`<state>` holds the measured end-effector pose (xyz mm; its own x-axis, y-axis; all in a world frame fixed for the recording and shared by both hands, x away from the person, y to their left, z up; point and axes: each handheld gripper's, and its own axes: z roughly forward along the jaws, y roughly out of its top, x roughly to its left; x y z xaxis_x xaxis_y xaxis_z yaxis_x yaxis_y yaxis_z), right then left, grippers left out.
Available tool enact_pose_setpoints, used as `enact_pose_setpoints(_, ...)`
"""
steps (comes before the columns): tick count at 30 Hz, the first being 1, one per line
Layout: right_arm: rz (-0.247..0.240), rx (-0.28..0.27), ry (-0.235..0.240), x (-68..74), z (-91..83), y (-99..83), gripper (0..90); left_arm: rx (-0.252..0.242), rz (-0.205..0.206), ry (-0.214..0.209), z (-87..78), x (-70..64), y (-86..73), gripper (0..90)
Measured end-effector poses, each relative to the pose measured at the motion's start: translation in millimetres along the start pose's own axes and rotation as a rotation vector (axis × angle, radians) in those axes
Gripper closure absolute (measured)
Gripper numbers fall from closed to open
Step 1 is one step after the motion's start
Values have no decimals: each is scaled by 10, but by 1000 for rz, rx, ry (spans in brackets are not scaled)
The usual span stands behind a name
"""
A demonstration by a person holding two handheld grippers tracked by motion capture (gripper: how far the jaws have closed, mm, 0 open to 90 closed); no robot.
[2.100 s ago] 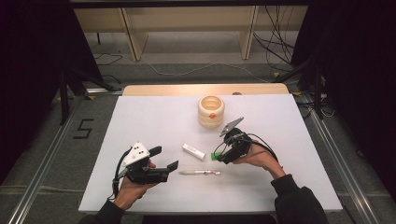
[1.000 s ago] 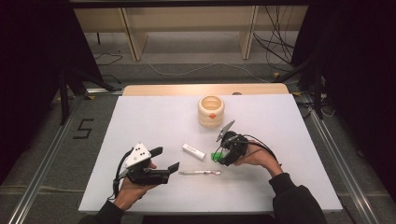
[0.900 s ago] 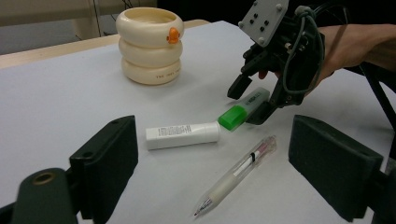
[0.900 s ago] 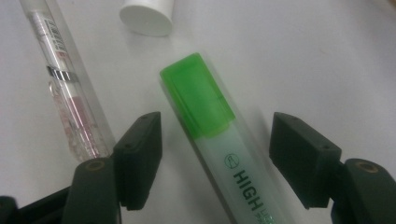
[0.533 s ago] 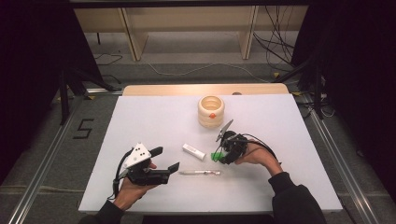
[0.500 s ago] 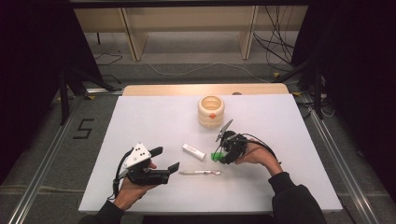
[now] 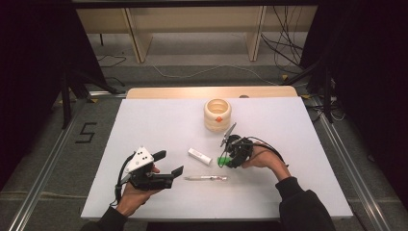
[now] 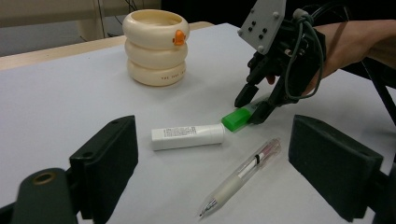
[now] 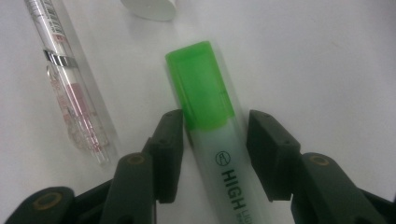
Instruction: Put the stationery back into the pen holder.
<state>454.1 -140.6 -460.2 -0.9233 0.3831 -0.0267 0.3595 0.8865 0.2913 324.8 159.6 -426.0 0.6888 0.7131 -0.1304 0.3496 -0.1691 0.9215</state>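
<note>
Since two seconds ago the right gripper [image 7: 226, 156] has tipped down and crept toward the person's left, until its jaws now straddle the green-capped highlighter with a pale translucent barrel [image 9: 212, 126], while the left gripper [image 7: 168, 163] has kept its place low on the white table [image 7: 298, 144]. What the coming move seems to turn on is that the highlighter's long axis runs straight along the right gripper's own line, cap end away from the hand, with one black jaw on either side just behind the cap; the jaws stand parted, a thin gap on the one side and a wider gap on the other, so nothing is gripped yet. The right hand is plainly the nearer one. The left gripper is spread wide and empty, held well short of the things, with the white cylindrical tube [image 8: 187, 136] and the clear plastic pen with a white grip [image 8: 245, 172] lying between its jaws farther off. A cream ringed stacking pot with an orange knob [image 7: 217, 114] stands farther back. The highlighter's rear end is cut off in the right gripper view and hidden by the gripper from above; its printed lettering is only partly legible.
</note>
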Motion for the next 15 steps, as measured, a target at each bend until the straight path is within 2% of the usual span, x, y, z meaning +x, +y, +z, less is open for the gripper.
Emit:
enact_pose_setpoints(6,-30,31,-1,30,-1,44,631,0,1,-1,5,-1,-4,153)
enact_pose_setpoints(11,-34,62,-19,77,-2,86,665,0,0,-1,8,-4,-5,153)
enact_pose_setpoints(15,-31,63,-23,83,-3,90,670,0,-1,-3,10,-11,-5,153)
